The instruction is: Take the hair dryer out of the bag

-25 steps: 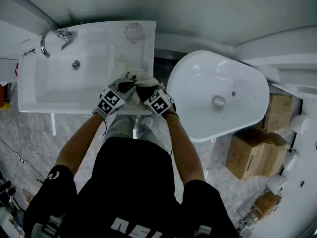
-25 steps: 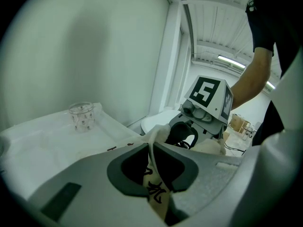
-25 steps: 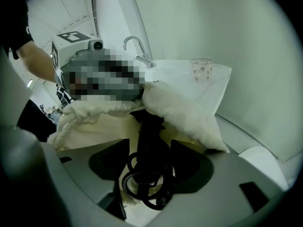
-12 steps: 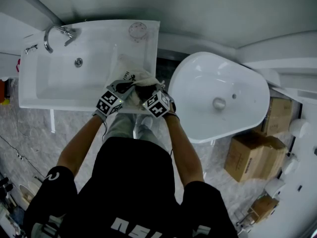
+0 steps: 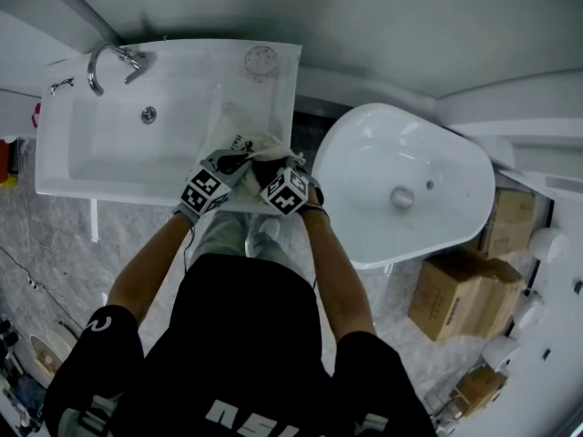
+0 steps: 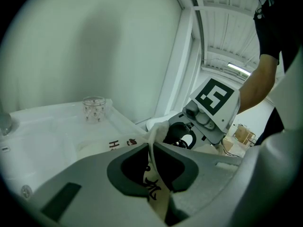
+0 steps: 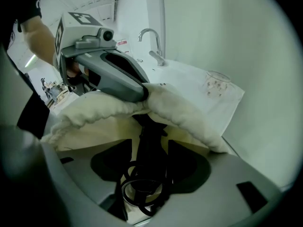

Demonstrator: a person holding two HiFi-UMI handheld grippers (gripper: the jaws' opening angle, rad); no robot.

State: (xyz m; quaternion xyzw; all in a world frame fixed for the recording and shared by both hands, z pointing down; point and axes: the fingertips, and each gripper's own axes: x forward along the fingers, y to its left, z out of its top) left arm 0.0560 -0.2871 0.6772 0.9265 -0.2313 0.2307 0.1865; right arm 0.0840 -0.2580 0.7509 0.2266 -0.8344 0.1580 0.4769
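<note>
A cream drawstring bag [image 5: 244, 142] lies on the right end of the white sink counter [image 5: 273, 89]. My left gripper [image 5: 235, 160] is shut on the bag's rim, a fold of printed cloth [image 6: 152, 183] pinched between its jaws. The same gripper [image 7: 141, 92] lifts the gathered rim [image 7: 180, 110] and keeps the mouth wide. My right gripper [image 5: 270, 167] points steeply down into that mouth. Its jaws stand wide on the black hair dryer [image 7: 149, 141], with the handle and coiled cord between the pads. The rest of the dryer is hidden inside the bag.
A clear glass cup [image 5: 260, 60] stands at the counter's far right corner. The basin [image 5: 137, 144] and chrome faucet [image 5: 109, 62] lie to the left. A white tub [image 5: 401, 180] sits right of the sink, with cardboard boxes [image 5: 455, 294] beyond it on the floor.
Both grippers stay at the bag's mouth. The right gripper's marker cube has rolled a little, and the left one slightly.
</note>
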